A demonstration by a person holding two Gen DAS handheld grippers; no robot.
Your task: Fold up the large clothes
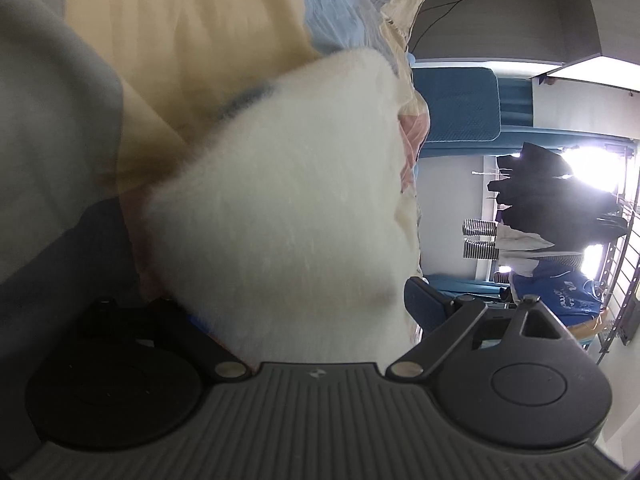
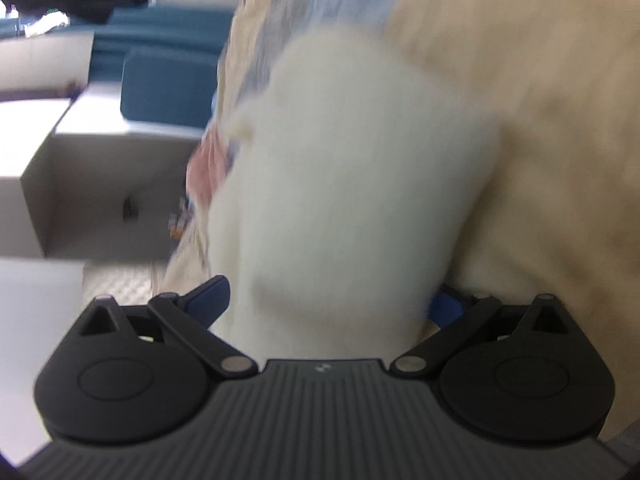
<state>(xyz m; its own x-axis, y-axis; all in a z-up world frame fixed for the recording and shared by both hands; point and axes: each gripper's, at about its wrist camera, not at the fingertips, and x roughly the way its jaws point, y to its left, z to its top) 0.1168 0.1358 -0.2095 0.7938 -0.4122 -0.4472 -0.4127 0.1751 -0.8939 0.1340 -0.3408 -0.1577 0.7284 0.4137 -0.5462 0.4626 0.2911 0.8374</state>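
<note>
Teal sofa [image 2: 168,92], dark hanging clothes [image 1: 556,200], window grille [image 1: 624,264].

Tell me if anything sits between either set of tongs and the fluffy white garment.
Nothing visible does. The white fluffy garment fills the gap of the left tongs, and it also sits between the blue pads of the right tongs. Whether either is clamped shut can't be told.

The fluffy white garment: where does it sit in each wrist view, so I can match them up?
Left wrist: the fluffy white garment fills the centre, running down between the gripper's fingers.
Right wrist: the fluffy white garment fills the centre, blurred, between the fingers.
Shared landmark: the beige cloth behind it.
</note>
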